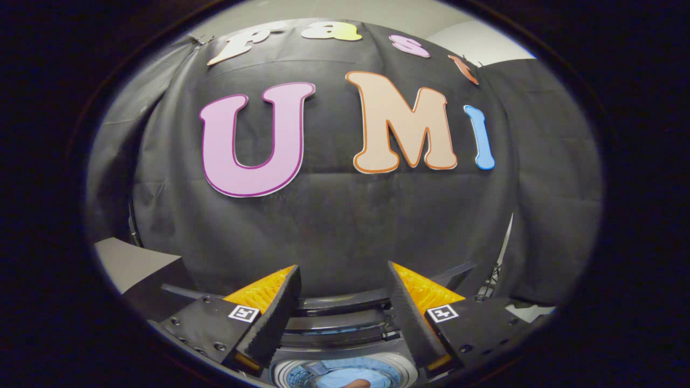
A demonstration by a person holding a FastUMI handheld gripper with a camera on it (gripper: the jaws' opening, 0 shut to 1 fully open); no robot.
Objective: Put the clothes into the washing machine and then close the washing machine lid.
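gripper: fingers are being held spread apart, nothing is being pinched | washing machine: open drum is lying near and below, between the fingertips, bluish clothes inside | lid: is standing raised just beyond the fingers, across left-right; judged next to be pulled down.

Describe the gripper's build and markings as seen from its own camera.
The gripper has two wedge-shaped fingers that taper forward, each with a ribbed inner pad. Each sits on a dark, flat block fastened with small screws and bears a small square black-and-white marker tag. No cables are visible. The fingers stand apart.
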